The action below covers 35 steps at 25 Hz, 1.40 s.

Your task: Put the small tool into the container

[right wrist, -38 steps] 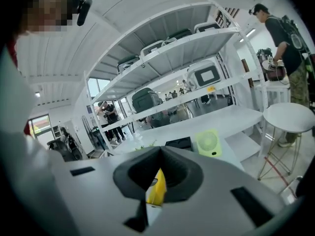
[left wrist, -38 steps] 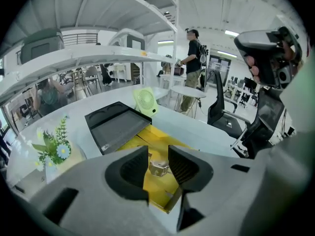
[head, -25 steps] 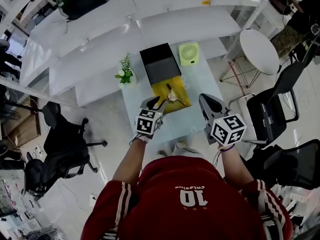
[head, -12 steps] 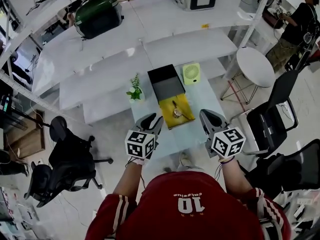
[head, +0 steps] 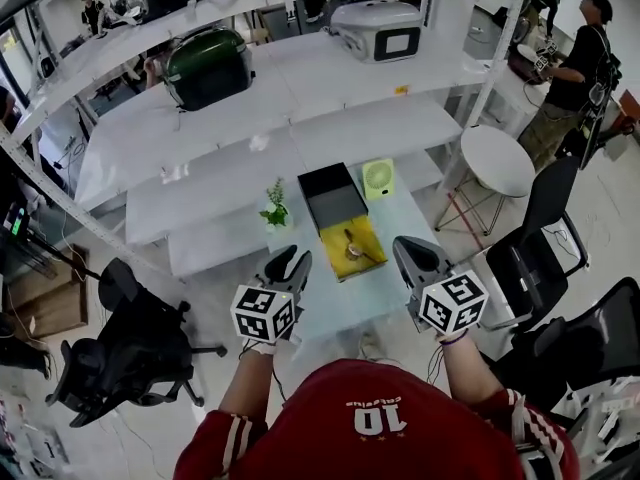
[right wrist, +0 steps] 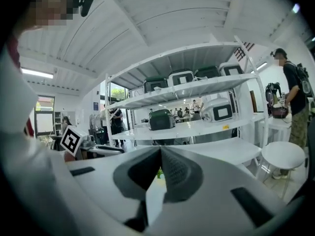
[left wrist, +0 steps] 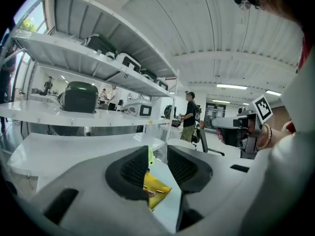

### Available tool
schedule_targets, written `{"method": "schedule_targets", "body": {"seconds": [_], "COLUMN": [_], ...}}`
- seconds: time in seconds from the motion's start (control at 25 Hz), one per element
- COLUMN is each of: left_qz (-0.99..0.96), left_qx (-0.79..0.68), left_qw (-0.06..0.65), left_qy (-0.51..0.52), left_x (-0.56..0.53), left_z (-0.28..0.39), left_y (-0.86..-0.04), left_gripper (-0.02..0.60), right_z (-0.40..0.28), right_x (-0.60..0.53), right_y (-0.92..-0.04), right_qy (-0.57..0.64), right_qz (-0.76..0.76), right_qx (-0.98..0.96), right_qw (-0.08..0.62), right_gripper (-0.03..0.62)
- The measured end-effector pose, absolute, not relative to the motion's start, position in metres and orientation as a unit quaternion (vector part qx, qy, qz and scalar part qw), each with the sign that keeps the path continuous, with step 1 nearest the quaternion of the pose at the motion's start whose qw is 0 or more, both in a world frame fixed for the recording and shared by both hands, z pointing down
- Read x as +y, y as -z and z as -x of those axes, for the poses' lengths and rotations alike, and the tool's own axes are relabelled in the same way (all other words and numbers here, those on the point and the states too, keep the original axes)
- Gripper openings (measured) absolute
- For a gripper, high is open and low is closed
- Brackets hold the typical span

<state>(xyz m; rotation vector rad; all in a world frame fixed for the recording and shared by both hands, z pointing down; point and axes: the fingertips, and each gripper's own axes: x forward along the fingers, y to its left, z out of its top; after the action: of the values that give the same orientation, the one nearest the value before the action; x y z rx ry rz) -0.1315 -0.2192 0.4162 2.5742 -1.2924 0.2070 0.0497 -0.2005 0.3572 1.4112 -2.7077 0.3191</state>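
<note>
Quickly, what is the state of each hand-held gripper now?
Left hand-held gripper: open, jaws closing, nothing between them.
Right hand-held gripper: closed, empty.

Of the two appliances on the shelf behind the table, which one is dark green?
The left appliance, rounded and dark green; the right appliance is white with a dark front panel.

The small silver metal tool [head: 353, 248] has a round head and a thin stick handle. It lies flat on a yellow mat [head: 340, 262] in the middle of the pale counter [head: 382, 288]. The black box-shaped container [head: 333, 196] sits upright just past the far edge of the mat. Its top is open and it looks dark grey inside. The small tool is not in it.
</note>
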Motion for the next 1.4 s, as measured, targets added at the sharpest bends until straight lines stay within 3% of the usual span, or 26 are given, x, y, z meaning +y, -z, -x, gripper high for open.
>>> {"method": "schedule_targets", "body": {"seconds": [0.56, 1.2, 1.4], "left_qz": [-0.882, -0.857, -0.847], "left_qx": [-0.469, -0.513, -0.529], "left_qw": [0.035, -0.009, -0.024], "left_qy": [0.024, 0.057, 0.044], "left_x": [-0.154, -0.141, -0.141], "left_z": [0.167, 0.207, 0.215], "left_y": [-0.307, -0.269, -0.271], "left_gripper": [0.115, 0.114, 0.072], "right_z": [-0.032, -0.051, -0.049], "right_x": [-0.151, -0.144, -0.143], "right_y": [-0.296, -0.26, -0.262], "right_qy": [-0.043, -0.01, -0.012], "right_qz": [-0.482, -0.536, -0.539], "right_qx": [-0.874, -0.842, -0.841], "right_qw": [-0.03, -0.053, -0.048], "right_gripper": [0.005, 0.005, 0.005]}}
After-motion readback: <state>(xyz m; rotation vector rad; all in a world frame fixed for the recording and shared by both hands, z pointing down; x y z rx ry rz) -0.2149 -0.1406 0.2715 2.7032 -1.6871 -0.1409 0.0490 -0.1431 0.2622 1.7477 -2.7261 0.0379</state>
